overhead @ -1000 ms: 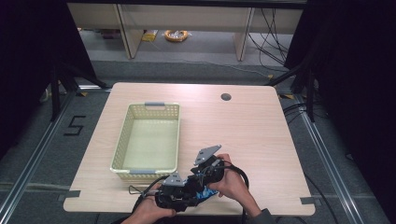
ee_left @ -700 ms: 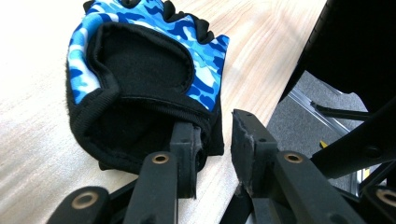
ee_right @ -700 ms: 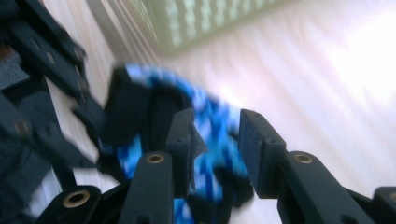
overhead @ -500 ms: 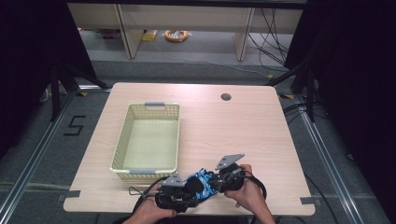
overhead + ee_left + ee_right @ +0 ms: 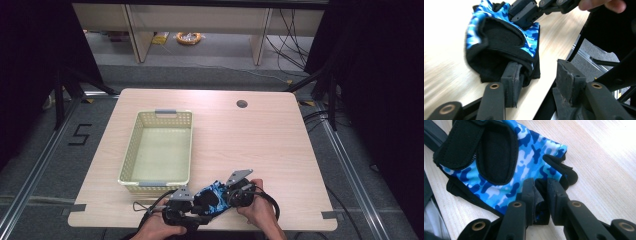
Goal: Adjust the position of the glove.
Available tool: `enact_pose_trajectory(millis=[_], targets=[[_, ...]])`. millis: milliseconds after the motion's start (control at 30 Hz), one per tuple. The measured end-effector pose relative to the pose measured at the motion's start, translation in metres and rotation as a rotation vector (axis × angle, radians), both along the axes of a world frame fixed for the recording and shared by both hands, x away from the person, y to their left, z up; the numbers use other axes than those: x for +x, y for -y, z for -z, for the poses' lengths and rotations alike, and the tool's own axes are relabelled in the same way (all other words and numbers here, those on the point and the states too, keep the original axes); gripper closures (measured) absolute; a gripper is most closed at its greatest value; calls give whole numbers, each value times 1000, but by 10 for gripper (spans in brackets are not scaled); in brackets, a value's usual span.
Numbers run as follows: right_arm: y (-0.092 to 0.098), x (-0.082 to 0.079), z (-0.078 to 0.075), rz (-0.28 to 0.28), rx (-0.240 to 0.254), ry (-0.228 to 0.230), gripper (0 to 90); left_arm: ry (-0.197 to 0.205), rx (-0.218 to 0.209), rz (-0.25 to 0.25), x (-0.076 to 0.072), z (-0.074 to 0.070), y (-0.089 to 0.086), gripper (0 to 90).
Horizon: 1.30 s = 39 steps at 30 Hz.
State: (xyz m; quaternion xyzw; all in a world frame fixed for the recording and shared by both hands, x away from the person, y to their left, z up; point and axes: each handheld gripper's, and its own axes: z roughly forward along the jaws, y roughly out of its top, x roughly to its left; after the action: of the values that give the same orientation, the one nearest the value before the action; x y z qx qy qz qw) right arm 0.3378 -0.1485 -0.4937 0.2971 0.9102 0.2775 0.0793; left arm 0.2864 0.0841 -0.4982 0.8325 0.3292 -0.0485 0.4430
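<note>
The blue camouflage fingerless glove [image 5: 506,162] is pinched at its finger end by the right claw [image 5: 541,195]. The left claw [image 5: 536,80], gaping wide, should be closed squarely on the cuff.

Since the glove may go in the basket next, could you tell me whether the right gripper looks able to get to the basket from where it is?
Probably yes. The right gripper is shut on the glove just right of the basket, and bare table lies between them.
</note>
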Motion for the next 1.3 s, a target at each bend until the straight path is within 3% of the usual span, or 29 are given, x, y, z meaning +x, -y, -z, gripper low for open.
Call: enact_pose_trajectory(millis=[67,100,267,367,400,533,567,600,833,867,933,1000,1167,1267,1300], targets=[[1,0,0,2,7,0,773,19,-3,-15,-2,-3,-7,524],[2,0,1,-6,19,-4,773,10,-16,-43,-5,-5,-13,521],[2,0,2,4,36,9,775,13,-27,-68,-5,-5,-26,511],[4,0,1,7,42,-18,810,10,-26,-100,-4,-5,-34,507],[5,1,4,10,75,-12,827,8,-31,-103,-3,-4,-37,505],[7,0,2,28,76,-40,886,-17,-21,-145,-1,1,-41,502],[6,0,4,27,99,-33,889,-16,-22,-137,0,2,-42,503],[7,-1,2,28,99,-60,891,-21,-24,-135,0,3,-41,504],[9,1,1,9,114,-26,895,-46,-16,-114,0,9,-32,529],[9,0,-1,24,119,-45,895,-45,-14,-109,-1,9,-30,532],[9,0,0,37,136,-22,895,-34,-16,-98,-4,10,-26,541],[9,-2,-3,31,163,-53,895,-22,-8,-81,-7,9,-21,551],[11,0,-11,16,192,-18,895,9,28,-55,-10,9,-12,617],[11,-1,-11,23,206,-34,895,14,38,-59,-7,11,-8,637],[11,0,-11,23,187,-36,895,20,47,-61,-6,12,-7,650]])
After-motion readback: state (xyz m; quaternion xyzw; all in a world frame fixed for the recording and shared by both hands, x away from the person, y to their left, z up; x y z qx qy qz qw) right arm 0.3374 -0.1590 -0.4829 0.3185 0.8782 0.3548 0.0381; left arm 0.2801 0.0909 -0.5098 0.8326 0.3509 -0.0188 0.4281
